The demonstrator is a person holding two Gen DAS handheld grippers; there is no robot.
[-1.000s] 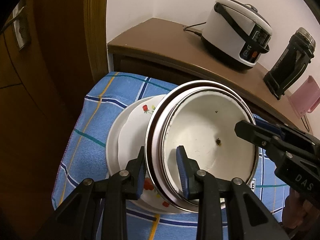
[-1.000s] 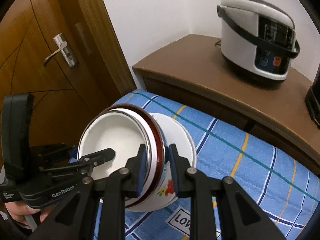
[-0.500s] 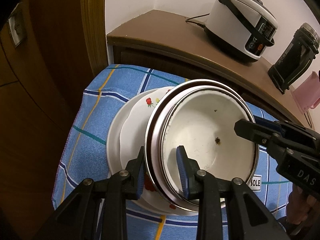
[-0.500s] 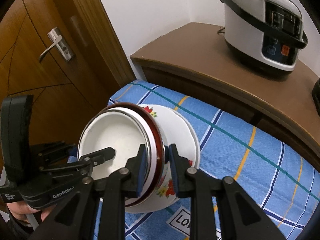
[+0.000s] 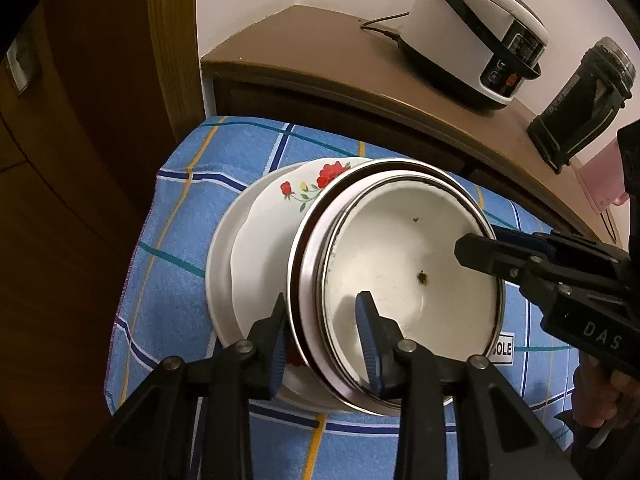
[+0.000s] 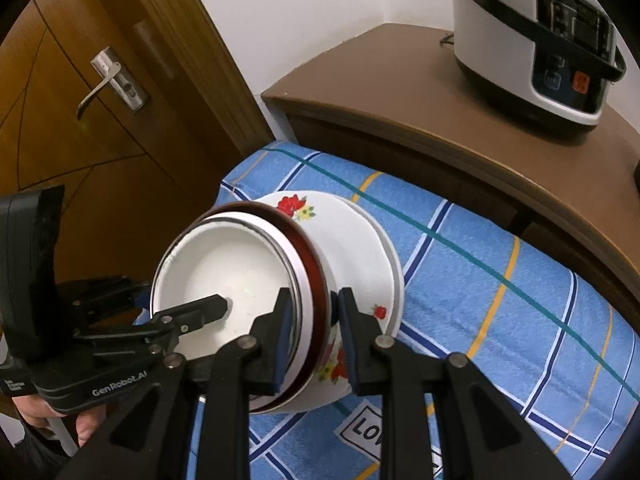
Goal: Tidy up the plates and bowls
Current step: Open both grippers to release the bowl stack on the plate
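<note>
Left tongs (image 5: 322, 340) wider around bowl rim (image 5: 316, 280)

Cloth (image 5: 224, 184): blue, checked with dark-blue, white, teal, yellow lines. Flowered bowl (image 5: 280, 224): white, red blooms, yellow buds, green leaves. Inner bowl (image 5: 400, 264): white, dark specks, metal rim. Cooker (image 6: 532, 40): white, black handle, orange button. Door (image 6: 80, 148): brown wood.
</note>
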